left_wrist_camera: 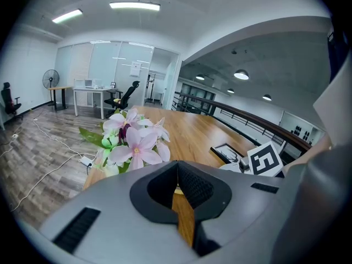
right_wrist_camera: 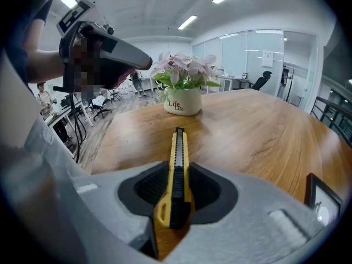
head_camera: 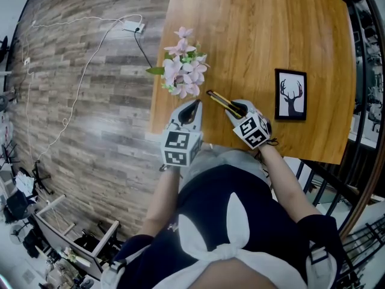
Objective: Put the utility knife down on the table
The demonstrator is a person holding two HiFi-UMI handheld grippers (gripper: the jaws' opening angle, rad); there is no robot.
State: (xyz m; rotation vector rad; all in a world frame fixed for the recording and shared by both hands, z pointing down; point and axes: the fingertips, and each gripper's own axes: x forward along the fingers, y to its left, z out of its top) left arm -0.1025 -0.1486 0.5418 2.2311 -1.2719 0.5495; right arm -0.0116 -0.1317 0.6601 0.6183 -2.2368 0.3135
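1. Closest to the head camera is the person's dark top with a white knotted tie (head_camera: 236,233). Both forearms reach forward over the near edge of the warm-brown wooden table (head_camera: 271,29).
2. The right gripper (right_wrist_camera: 179,168) grips a slim yellow-and-black utility knife (right_wrist_camera: 177,144). Its ribbed black pads press on the knife's two long sides, so the jaws stand apart only by the knife's width.
3. The knife's butt end sticks out behind the pads, and its front half projects past the fingertips.
4. The knife is over the table, tilted down toward the wood and aimed at the flower pot. Whether its tip touches the surface cannot be told.
5. The left gripper (left_wrist_camera: 177,163) has its jaw tips meeting with nothing between them. It hovers just beside the right gripper, near the table's left edge.
6. A white pot printed "Life" holding pink artificial flowers (right_wrist_camera: 183,92) stands ahead of the knife and apart from it, with bare wood between them.
7. A black-framed picture of a deer's antlers (head_camera: 290,95) lies flat to the right of the right gripper.
8. A white cable and power strip (head_camera: 132,26) lie on the grey plank floor (head_camera: 78,149) beyond the table.
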